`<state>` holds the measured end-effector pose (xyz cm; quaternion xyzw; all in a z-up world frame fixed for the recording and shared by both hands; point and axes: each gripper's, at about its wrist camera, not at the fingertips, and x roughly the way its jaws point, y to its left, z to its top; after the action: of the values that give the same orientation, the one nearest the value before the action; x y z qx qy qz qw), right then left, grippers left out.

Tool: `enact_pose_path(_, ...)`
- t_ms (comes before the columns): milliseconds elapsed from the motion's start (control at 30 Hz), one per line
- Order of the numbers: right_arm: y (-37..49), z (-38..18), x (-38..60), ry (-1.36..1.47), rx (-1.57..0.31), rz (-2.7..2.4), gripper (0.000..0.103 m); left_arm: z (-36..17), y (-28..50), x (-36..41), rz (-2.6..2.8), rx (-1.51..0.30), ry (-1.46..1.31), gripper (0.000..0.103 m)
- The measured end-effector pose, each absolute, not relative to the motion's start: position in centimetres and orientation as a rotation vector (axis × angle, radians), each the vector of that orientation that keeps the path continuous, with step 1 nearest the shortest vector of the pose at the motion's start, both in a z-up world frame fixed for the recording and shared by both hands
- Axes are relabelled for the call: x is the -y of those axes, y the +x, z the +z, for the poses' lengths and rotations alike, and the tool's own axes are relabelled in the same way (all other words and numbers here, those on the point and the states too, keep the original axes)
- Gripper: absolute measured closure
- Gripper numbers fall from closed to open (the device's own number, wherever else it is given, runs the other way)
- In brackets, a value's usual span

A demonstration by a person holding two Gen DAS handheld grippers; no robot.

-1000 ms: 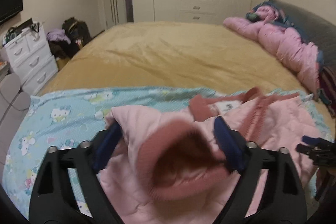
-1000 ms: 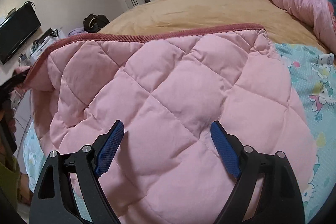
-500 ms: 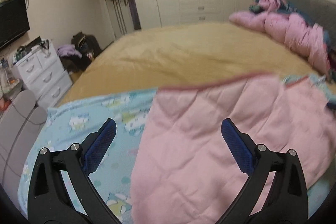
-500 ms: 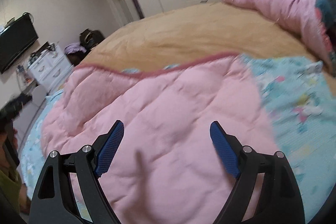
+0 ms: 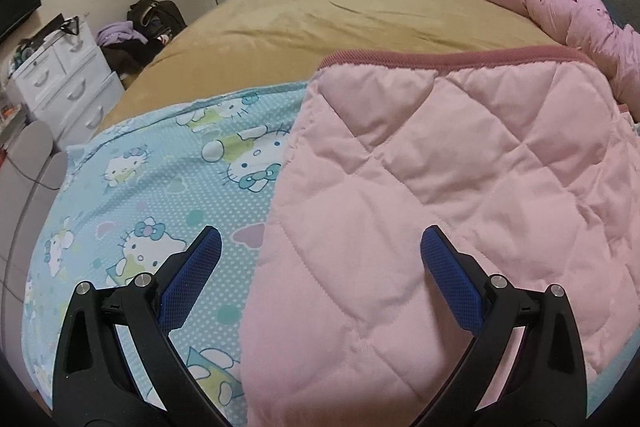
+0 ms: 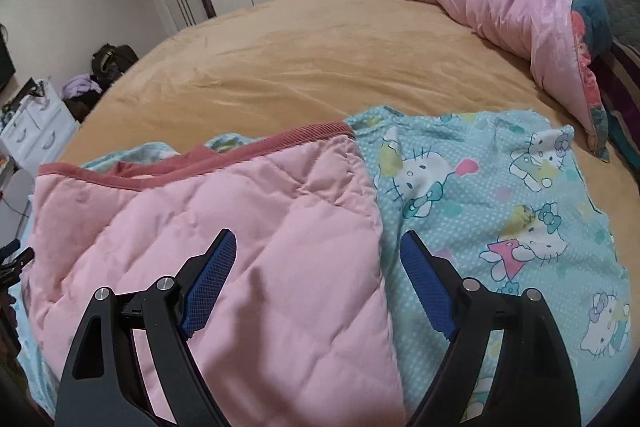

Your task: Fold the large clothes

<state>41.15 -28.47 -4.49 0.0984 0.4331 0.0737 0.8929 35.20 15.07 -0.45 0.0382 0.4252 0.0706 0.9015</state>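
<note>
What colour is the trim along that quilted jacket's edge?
Dusty rose ribbed trim on the pale pink jacket, clearest in the left wrist view.

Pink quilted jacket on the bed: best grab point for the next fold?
Probably the two far corners of the pink jacket, at the ribbed dark-pink hem. It lies flat on the cartoon sheet, so slide in low from each side edge: left gripper on the left corner, right gripper on the right.

left gripper (image 5: 320,255): black plastic arms, silver screws
right gripper (image 6: 316,259): same black frame
pads (image 6: 212,283): blue, textured mesh
</note>
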Motion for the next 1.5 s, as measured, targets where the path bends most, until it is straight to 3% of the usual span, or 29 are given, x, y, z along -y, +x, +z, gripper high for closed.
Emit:
enact_pose_path(67,41.7,-5.4,28.5,0.224,-0.923,0.165,0.036,-0.7,35.5,-15.1,0.128,-0.891,0.059,0.009)
enact_pose_path(100,41.7,-5.8,28.5,0.218,-0.932,0.152,0.049,-0.9,35.6,-15.1,0.118,-0.896,0.051,0.009)
enact_pose_path(167,41.6,-5.9,28.6,0.230,-0.913,0.146,0.060,-1.2,35.9,-15.0,0.109,-0.905,0.055,0.009)
enact_pose_path(233,41.0,-5.7,28.7,0.233,-0.871,0.153,0.073,-1.6,36.2,-14.9,0.084,-0.915,0.048,0.015)
enact_pose_path(300,40.4,-5.1,28.4,0.223,-0.841,0.162,0.082,-1.7,36.2,-15.0,0.080,-0.915,0.034,0.048)
enact_pose_path(333,39.9,-4.7,28.4,0.208,-0.812,0.160,0.085,-1.7,36.2,-14.9,0.086,-0.914,0.034,0.057)
enact_pose_path(367,39.5,-4.2,28.4,0.198,-0.788,0.158,0.085,-1.6,36.2,-14.7,0.082,-0.909,0.030,0.076)
enact_pose_path(400,39.0,-3.6,28.5,0.192,-0.757,0.157,0.087,-1.2,35.9,-14.5,0.076,-0.892,0.033,0.086)
enact_pose_path(467,38.4,-2.4,28.9,0.203,-0.718,0.159,0.087,-0.2,35.4,-14.4,0.070,-0.851,0.058,0.091)
enact_pose_path(700,38.2,4.9,30.4,0.257,-0.530,0.172,0.088,5.7,34.8,-15.6,0.073,-0.671,0.006,0.093)
enact_pose_path(800,39.9,5.3,30.0,0.230,-0.518,0.132,0.088,6.5,35.9,-15.2,0.093,-0.651,0.019,0.093)
enact_pose_path(1200,43.3,-3.9,30.8,0.289,-0.742,0.045,0.088,2.1,38.8,-16.2,0.113,-0.769,-0.011,0.092)
enact_pose_path(1500,43.4,-7.0,30.6,0.304,-0.812,0.013,0.087,-0.4,39.5,-17.0,0.130,-0.821,-0.025,0.089)
